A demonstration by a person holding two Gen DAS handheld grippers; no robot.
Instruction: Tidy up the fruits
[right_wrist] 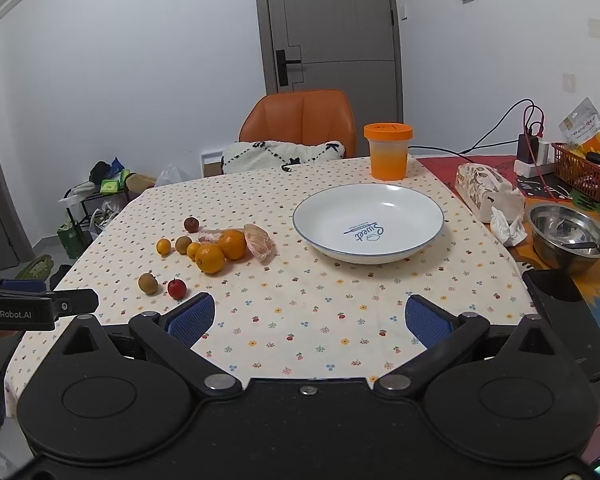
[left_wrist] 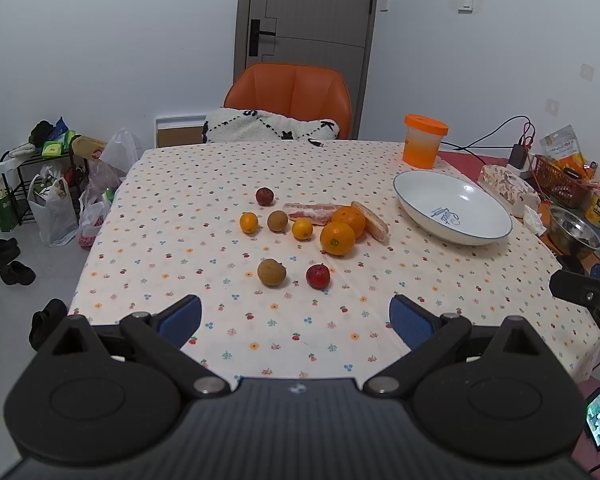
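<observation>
Several fruits lie loose on the flowered tablecloth: two big oranges (left_wrist: pixel 342 228), two small yellow-orange fruits (left_wrist: pixel 249 222), two brown round fruits (left_wrist: pixel 271 272), a bright red fruit (left_wrist: pixel 318 276), a dark red one (left_wrist: pixel 264 196) and peeled pomelo pieces (left_wrist: pixel 374 220). An empty white bowl (left_wrist: pixel 454 208) (right_wrist: pixel 368 222) sits to their right. My left gripper (left_wrist: pixel 296 318) is open, low over the near table edge, short of the fruits. Open too, my right gripper (right_wrist: pixel 310 320) hovers in front of the bowl, with the red fruit (right_wrist: pixel 177 288) by its left finger.
An orange lidded cup (right_wrist: pixel 388 150) stands behind the bowl. A tissue pack (right_wrist: pixel 486 188), steel bowl (right_wrist: pixel 566 236) and red basket (right_wrist: pixel 584 174) crowd the right side. An orange chair (left_wrist: pixel 290 94) with a cushion is at the far edge. Bags and a rack (left_wrist: pixel 44 184) stand on the floor left.
</observation>
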